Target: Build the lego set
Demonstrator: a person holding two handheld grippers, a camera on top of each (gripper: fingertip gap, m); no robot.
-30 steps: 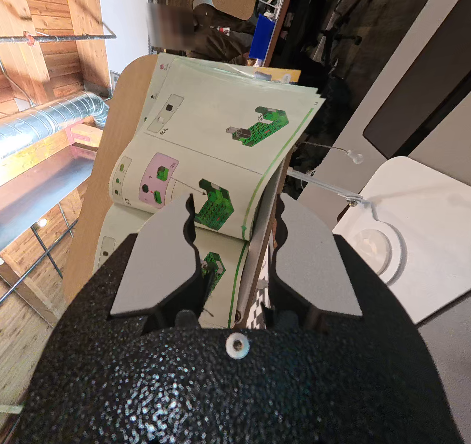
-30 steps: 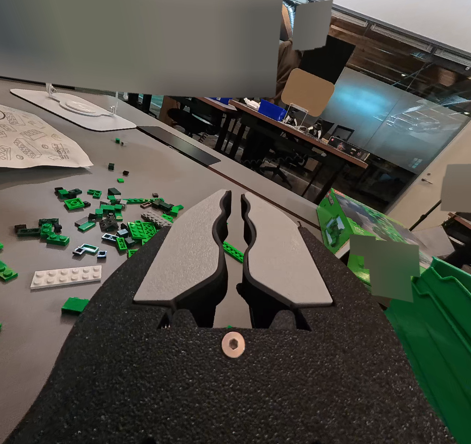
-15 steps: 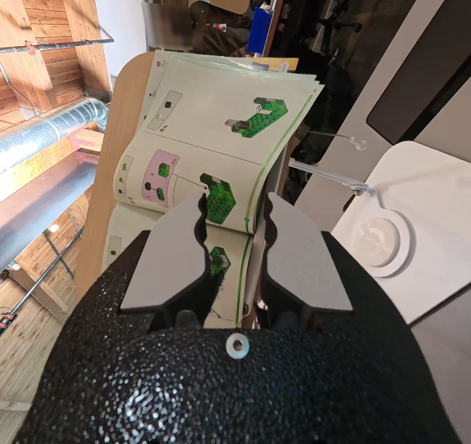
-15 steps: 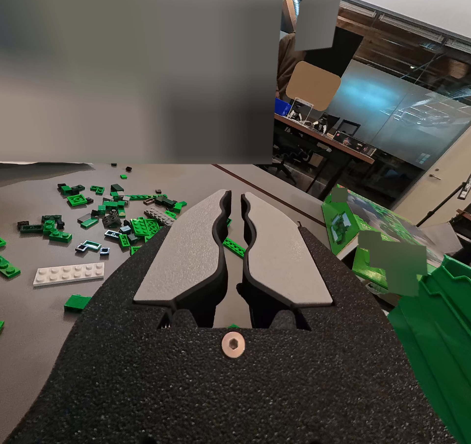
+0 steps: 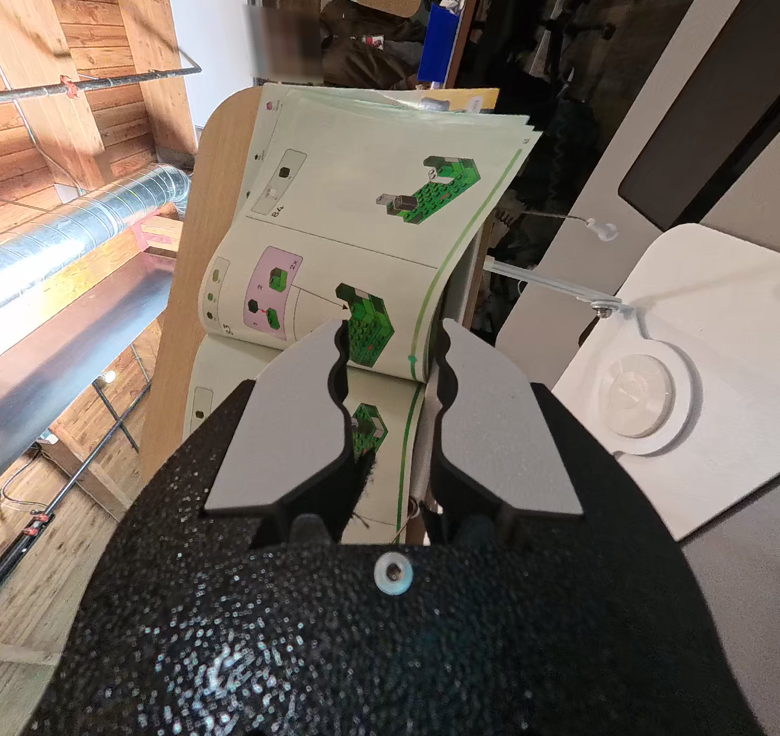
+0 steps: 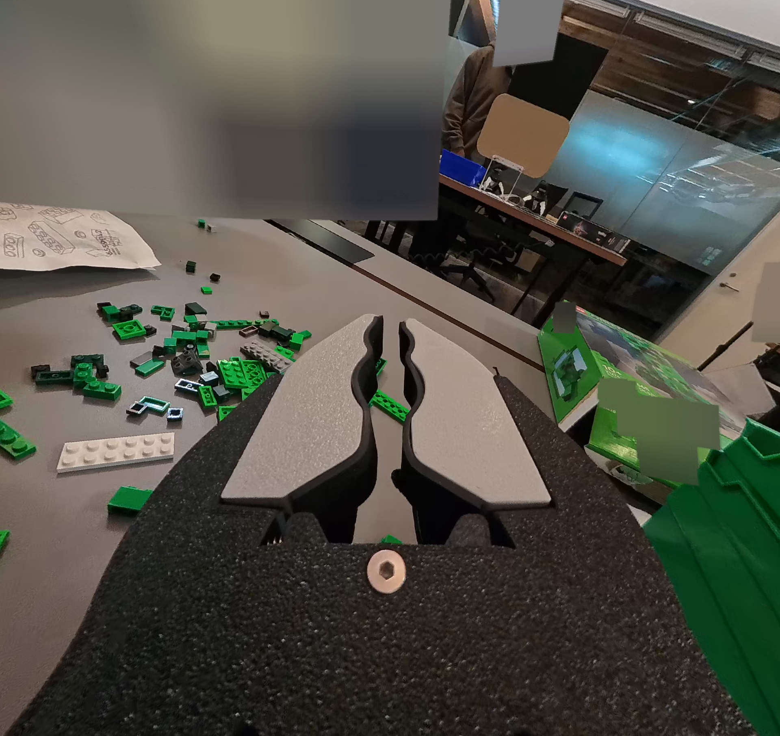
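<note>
Grey counter (image 6: 295, 259), strewn on its left part with loose lego pieces (image 6: 190, 357), mostly green, some black and grey. Wooden board (image 5: 185, 293) standing upright, bearing the open instruction booklet (image 5: 358, 230), one page curled over near the lower edge. White stand base (image 5: 696, 335) to the right of the booklet, with a round disc set in it. Green lego box (image 6: 612, 378) at the counter's right edge, a green bin (image 6: 726, 568) nearer still. White printed paper bag (image 6: 63, 238) lying flat at far left. White eight-stud-long plate (image 6: 116, 450) lying apart from the green heap, in front of it. Left tongs (image 5: 390, 331) spread, straddling the curled page's edge, not visibly pinching it. Right tongs (image 6: 391, 327) nearly pressed together with a narrow gap, holding nothing, above the counter.
</note>
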